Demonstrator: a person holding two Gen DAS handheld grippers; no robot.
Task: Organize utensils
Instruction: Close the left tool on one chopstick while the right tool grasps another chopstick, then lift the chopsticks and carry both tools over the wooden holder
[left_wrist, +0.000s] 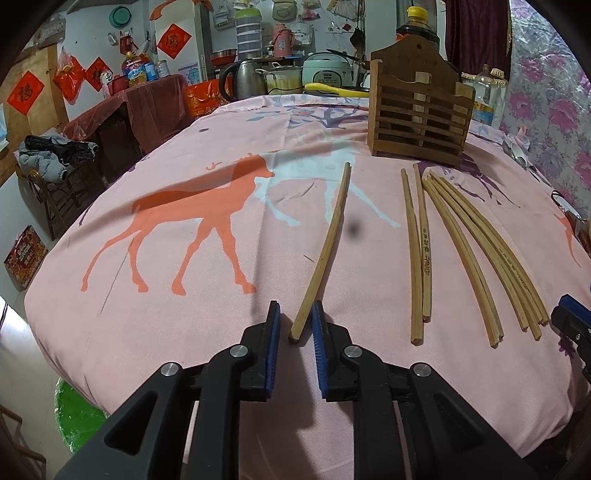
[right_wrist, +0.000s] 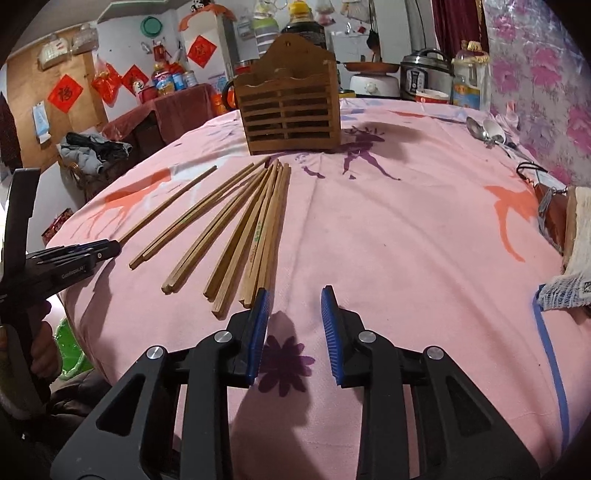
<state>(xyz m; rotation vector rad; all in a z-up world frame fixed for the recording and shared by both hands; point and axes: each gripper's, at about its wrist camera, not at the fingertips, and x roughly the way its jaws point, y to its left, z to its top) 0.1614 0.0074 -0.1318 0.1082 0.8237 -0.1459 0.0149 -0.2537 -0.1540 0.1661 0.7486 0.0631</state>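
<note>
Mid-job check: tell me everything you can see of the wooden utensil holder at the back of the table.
The wooden holder is a brown box that looks like bamboo or wood, with a slatted front of horizontal bars and a taller, peaked back panel with a small hole near its top. It stands upright on the pink cloth, beyond the tips of the loose chopsticks, which lie apart from it. A vertical divider shows through the slats. No utensils rise above its rim; neither gripper touches it.

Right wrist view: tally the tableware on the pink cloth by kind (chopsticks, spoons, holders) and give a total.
Chopsticks: about 9 (the fanned ones overlap, so the count is not exact)
Spoons: 2
Wooden holder: 1
Total: about 12
</note>
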